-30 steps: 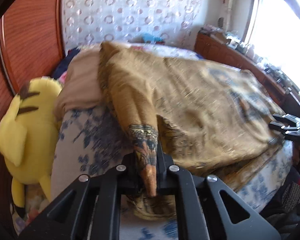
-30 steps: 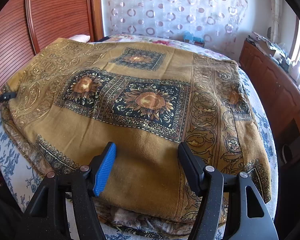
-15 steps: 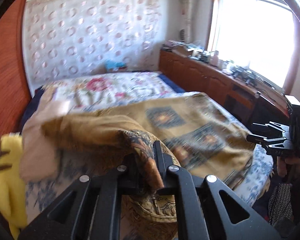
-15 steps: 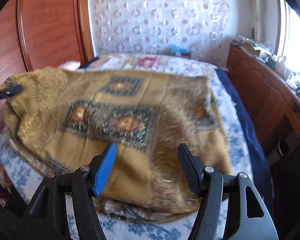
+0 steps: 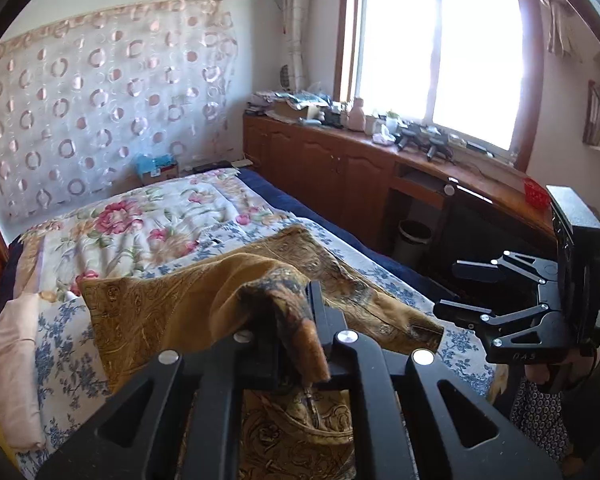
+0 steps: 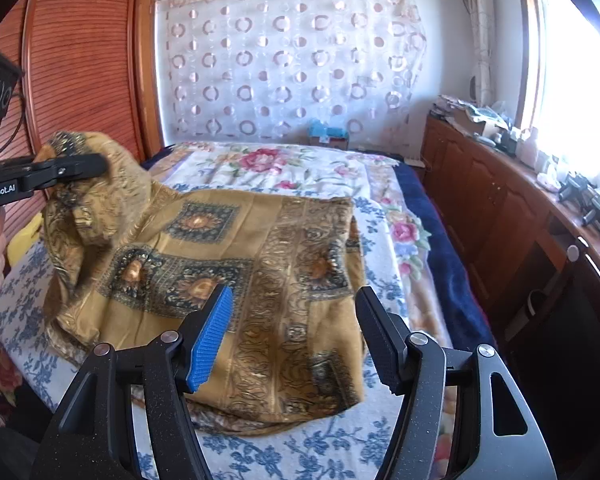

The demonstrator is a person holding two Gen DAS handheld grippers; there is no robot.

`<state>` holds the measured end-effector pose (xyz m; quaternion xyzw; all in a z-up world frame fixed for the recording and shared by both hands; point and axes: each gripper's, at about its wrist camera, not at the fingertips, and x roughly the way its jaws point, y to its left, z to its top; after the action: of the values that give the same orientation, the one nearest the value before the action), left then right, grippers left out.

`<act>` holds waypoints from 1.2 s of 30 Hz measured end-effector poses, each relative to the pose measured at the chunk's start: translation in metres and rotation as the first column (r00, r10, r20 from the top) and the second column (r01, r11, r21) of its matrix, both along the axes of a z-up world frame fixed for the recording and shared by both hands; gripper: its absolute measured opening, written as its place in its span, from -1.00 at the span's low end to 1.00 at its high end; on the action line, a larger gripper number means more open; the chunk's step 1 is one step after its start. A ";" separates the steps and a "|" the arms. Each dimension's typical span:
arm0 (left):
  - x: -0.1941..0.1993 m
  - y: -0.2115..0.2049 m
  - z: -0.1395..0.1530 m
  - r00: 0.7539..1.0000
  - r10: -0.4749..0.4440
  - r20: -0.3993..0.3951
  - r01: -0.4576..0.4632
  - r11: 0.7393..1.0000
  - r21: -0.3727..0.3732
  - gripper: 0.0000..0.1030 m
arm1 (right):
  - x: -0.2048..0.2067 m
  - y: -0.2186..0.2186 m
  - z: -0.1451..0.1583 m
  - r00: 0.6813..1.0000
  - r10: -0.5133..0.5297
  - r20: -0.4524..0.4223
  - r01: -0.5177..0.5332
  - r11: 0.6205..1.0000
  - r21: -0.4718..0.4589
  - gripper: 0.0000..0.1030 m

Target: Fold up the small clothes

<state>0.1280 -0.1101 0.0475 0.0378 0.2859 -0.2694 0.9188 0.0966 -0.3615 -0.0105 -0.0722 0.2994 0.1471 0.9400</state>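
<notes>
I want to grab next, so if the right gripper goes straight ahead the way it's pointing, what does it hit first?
Most likely the mustard patterned cloth on the bed; its ornate border band lies between the open fingers of the right gripper. Depth is uncertain.

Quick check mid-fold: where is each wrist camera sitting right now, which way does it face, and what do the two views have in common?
Left wrist: sits on the left gripper, shut on a corner of the mustard-gold patterned cloth, facing across the floral-covered bed toward the window; the right gripper and its hand show at right.
Right wrist: sits on the open right gripper, above the cloth's near edge, facing the circle-patterned curtain; the left gripper and its hand show at left.
Shared: cloth, bed, curtain, each other's gripper.
</notes>
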 end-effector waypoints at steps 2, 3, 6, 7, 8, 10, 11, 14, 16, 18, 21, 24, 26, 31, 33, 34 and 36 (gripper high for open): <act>0.004 -0.007 -0.002 0.999 -0.026 -0.038 0.026 1.000 0.007 -0.71 | -0.002 -0.004 0.001 1.000 -0.009 0.004 0.009 1.000 -0.005 0.27; 0.002 -0.008 -0.004 0.998 -0.039 -0.046 0.040 0.999 0.006 -0.62 | -0.002 -0.005 0.000 1.000 -0.013 0.003 0.013 1.000 -0.006 0.27; -0.008 -0.011 -0.005 0.999 -0.047 -0.023 0.048 0.998 0.035 -0.20 | -0.001 -0.011 -0.003 1.000 -0.021 -0.007 0.021 1.000 -0.003 0.27; -0.011 -0.010 -0.005 0.999 -0.043 -0.015 0.044 0.998 0.043 -0.17 | 0.001 -0.011 -0.005 1.000 -0.024 -0.010 0.024 1.000 -0.004 0.27; -0.014 -0.006 -0.005 0.999 -0.038 -0.011 0.038 0.998 0.045 -0.13 | 0.002 -0.012 -0.006 1.000 -0.028 -0.014 0.028 1.000 -0.004 0.27; -0.018 0.002 -0.004 1.000 -0.019 -0.011 0.019 0.999 0.038 -0.11 | 0.005 -0.011 -0.009 0.999 -0.031 -0.021 0.031 1.000 0.001 0.27; -0.019 0.006 -0.006 1.000 -0.004 -0.011 0.004 0.999 0.037 -0.11 | 0.007 -0.010 -0.010 0.999 -0.031 -0.024 0.031 1.000 0.003 0.27; -0.021 0.024 -0.012 0.999 0.041 -0.012 -0.040 0.998 0.038 -0.10 | 0.010 -0.006 -0.012 0.999 -0.015 -0.032 0.016 1.000 0.015 0.27; -0.024 0.038 -0.017 0.997 0.075 -0.019 -0.074 0.997 0.032 -0.10 | 0.014 -0.002 -0.014 0.999 0.004 -0.040 -0.003 1.000 0.023 0.27; -0.026 0.051 -0.024 0.994 0.106 -0.026 -0.105 0.994 0.027 -0.10 | 0.019 0.005 -0.016 0.998 0.032 -0.049 -0.031 0.999 0.029 0.27; -0.033 0.073 -0.037 0.987 0.159 -0.034 -0.158 0.987 0.038 -0.10 | 0.028 0.023 -0.020 0.994 0.081 -0.069 -0.078 0.996 0.039 0.27; -0.039 0.095 -0.049 0.979 0.200 -0.050 -0.198 0.979 0.044 -0.10 | 0.042 0.053 -0.025 0.985 0.146 -0.092 -0.143 0.989 0.037 0.27; -0.041 0.109 -0.055 0.973 0.222 -0.063 -0.219 0.975 0.042 -0.10 | 0.050 0.076 -0.029 0.975 0.196 -0.106 -0.195 0.981 0.026 0.27; -0.041 0.131 -0.066 0.962 0.259 -0.083 -0.257 0.966 0.030 -0.10 | 0.072 0.134 -0.043 0.939 0.304 -0.161 -0.311 0.950 -0.023 0.27; -0.042 0.137 -0.070 0.960 0.266 -0.088 -0.265 0.964 0.025 -0.10 | 0.078 0.157 -0.049 0.924 0.336 -0.183 -0.352 0.935 -0.056 0.27; -0.042 0.139 -0.071 0.959 0.268 -0.089 -0.267 0.963 0.023 -0.10 | 0.081 0.164 -0.053 0.916 0.352 -0.192 -0.369 0.927 -0.063 0.27; -0.042 0.142 -0.075 0.957 0.273 -0.094 -0.273 0.962 0.019 -0.10 | 0.084 0.182 -0.059 0.895 0.392 -0.213 -0.417 0.905 -0.083 0.27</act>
<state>0.0860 0.0322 -0.0271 -0.0121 0.3328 -0.1406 0.9324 0.1805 -0.1795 -0.0697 -0.1778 0.3752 0.3265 0.8491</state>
